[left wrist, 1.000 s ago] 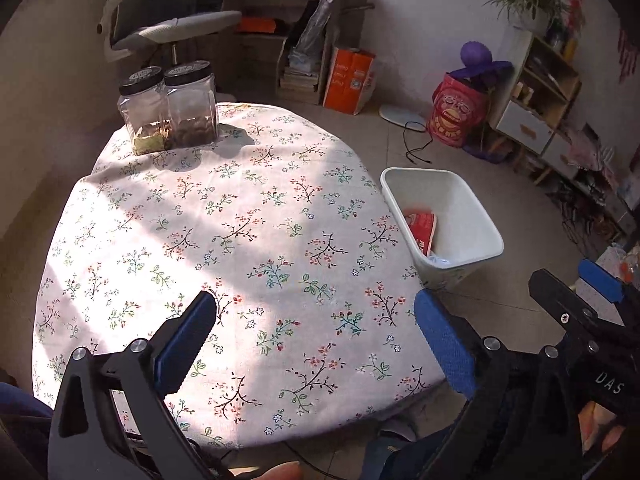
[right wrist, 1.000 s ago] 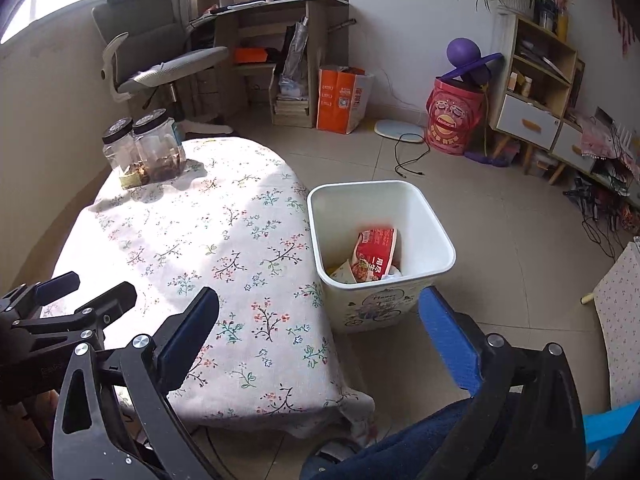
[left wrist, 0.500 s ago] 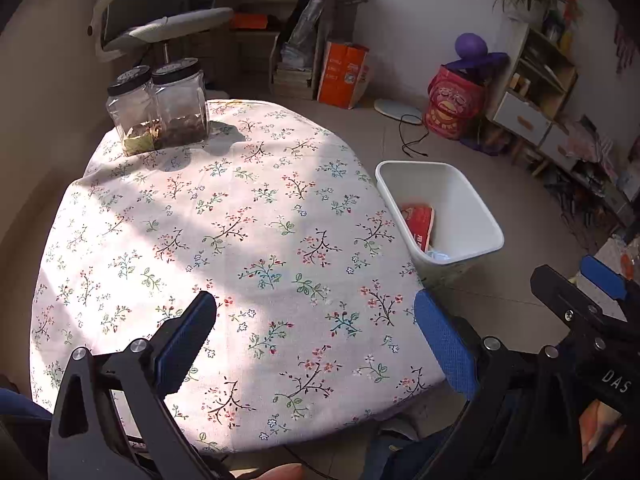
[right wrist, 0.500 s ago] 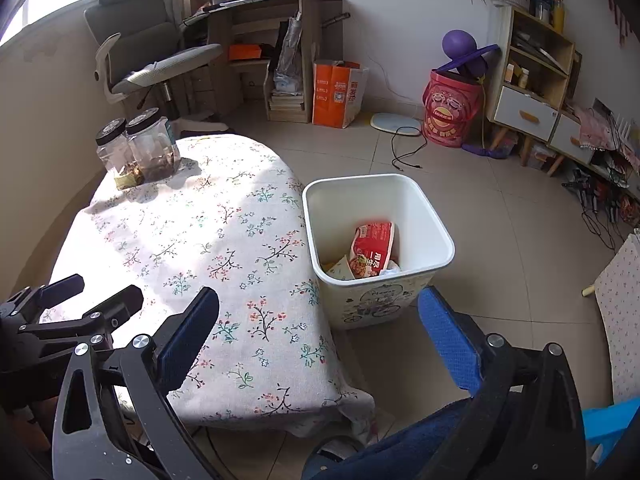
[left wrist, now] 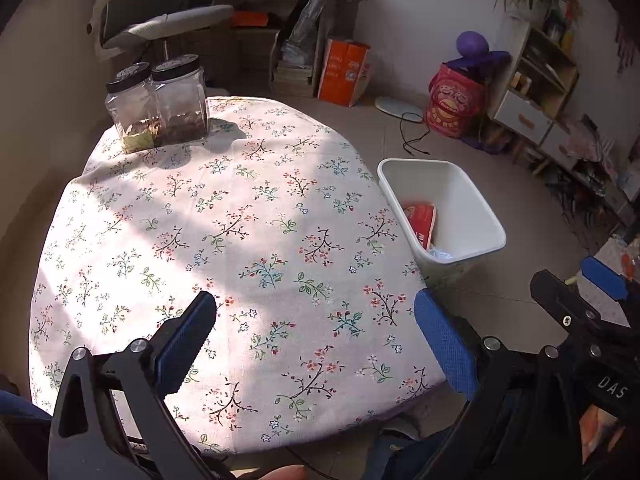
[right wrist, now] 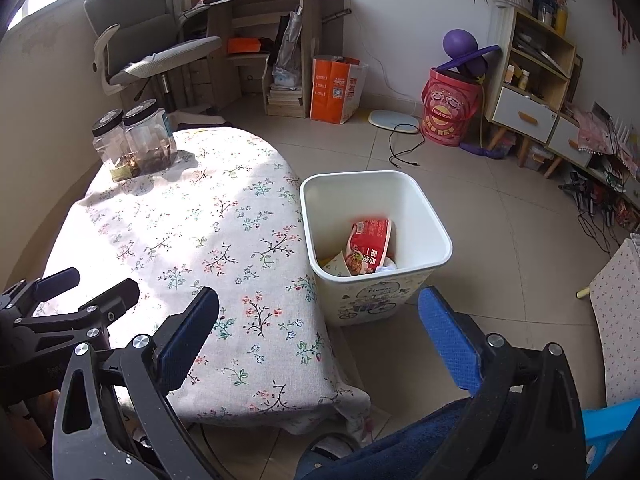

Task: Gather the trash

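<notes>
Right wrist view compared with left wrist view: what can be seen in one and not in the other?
Only the right wrist view shows the bin's printed front, the paper under the red packet, and the left gripper at its edge.

Only the left wrist view shows the whole width of the tablecloth and the right gripper at its edge.

Both show the two jars, the white bin holding the packet, the office chair, and open, empty fingers.

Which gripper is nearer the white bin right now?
Right. The right gripper hovers by the table's edge with the white bin just ahead of it. The left gripper is over the floral tablecloth, with the bin off to its right.
</notes>
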`<state>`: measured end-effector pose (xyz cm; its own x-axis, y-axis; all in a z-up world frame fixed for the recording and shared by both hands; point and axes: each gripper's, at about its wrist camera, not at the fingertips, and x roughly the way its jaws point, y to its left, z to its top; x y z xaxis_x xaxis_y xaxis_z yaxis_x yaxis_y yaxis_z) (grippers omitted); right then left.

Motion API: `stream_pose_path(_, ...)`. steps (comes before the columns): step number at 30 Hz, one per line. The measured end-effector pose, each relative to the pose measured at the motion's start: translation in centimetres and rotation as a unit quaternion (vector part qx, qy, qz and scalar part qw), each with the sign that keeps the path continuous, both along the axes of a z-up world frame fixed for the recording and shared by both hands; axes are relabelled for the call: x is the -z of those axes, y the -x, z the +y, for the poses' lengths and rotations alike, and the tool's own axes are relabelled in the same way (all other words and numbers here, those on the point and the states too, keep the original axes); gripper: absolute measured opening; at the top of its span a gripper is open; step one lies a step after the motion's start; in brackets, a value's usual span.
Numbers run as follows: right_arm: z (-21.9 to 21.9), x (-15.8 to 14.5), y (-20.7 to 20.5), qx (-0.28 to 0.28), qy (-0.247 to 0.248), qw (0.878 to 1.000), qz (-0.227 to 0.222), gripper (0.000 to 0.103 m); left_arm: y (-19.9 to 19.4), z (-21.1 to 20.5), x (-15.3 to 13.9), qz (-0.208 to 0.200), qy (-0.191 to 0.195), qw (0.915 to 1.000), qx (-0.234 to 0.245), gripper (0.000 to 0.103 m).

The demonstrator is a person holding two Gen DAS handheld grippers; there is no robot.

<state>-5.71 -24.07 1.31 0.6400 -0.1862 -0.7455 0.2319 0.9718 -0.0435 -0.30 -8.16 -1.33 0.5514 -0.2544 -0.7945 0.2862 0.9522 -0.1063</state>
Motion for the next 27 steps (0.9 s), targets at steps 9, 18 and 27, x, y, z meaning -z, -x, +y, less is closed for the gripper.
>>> stream_pose_path(9,-0.07,0.01,0.01,0.0,0.0,1.0,0.001,0.096,-0.01,-0.01,0.03,0.001,0.001,1.0,0.0,0.096)
stream_pose_path(18,-0.08,0.01,0.03,0.0,0.0,1.0,0.001,0.096,-0.13,0.0,0.15,0.003,0.0,1.0,-0.001,0.096)
stream_pose_path(27,-0.1,-0.01,0.0,0.0,0.0,1.0,0.002,0.096,-0.12,0.01,0.17,0.004,-0.001,1.0,-0.001,0.096)
